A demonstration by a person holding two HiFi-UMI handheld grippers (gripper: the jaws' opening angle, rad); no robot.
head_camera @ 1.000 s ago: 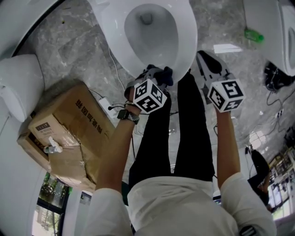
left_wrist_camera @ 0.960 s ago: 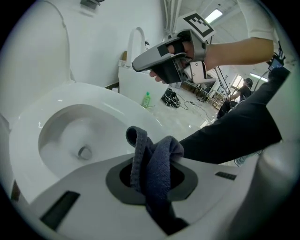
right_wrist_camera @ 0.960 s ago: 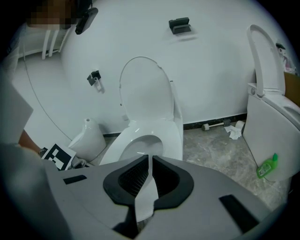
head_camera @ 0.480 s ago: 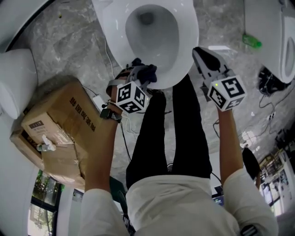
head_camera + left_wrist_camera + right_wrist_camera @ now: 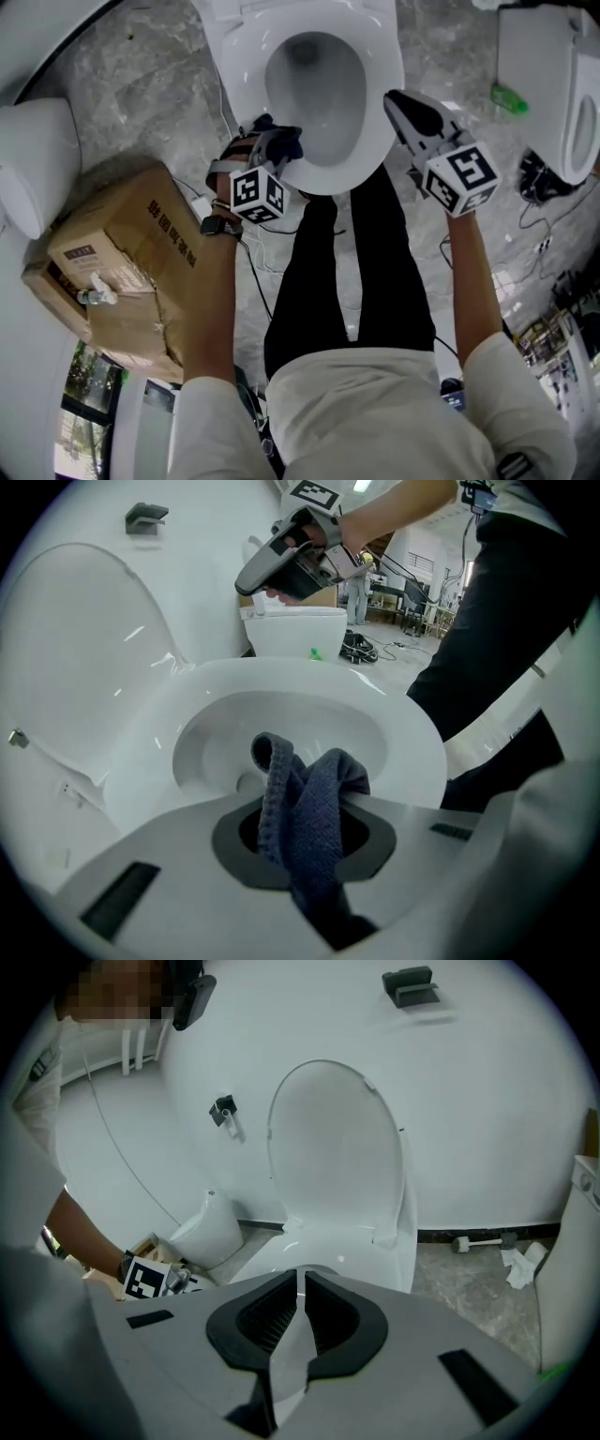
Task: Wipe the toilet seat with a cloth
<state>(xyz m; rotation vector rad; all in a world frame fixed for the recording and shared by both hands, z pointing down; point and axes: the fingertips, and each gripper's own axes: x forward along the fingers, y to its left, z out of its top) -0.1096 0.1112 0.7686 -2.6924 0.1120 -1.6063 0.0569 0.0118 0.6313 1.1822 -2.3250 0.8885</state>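
Blue knitted cloth pinched in left tool, at the 7 o'clock rim of white oval toilet seat, right tool pressed together, empty, beside the rim at 3 o'clock, brown cardboard box at 8 o'clock

cloth end hidden between jaws

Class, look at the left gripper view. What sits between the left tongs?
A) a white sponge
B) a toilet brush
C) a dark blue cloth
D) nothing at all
C: the left tongs are shut on a bunched dark blue cloth, seen in front of the toilet seat.
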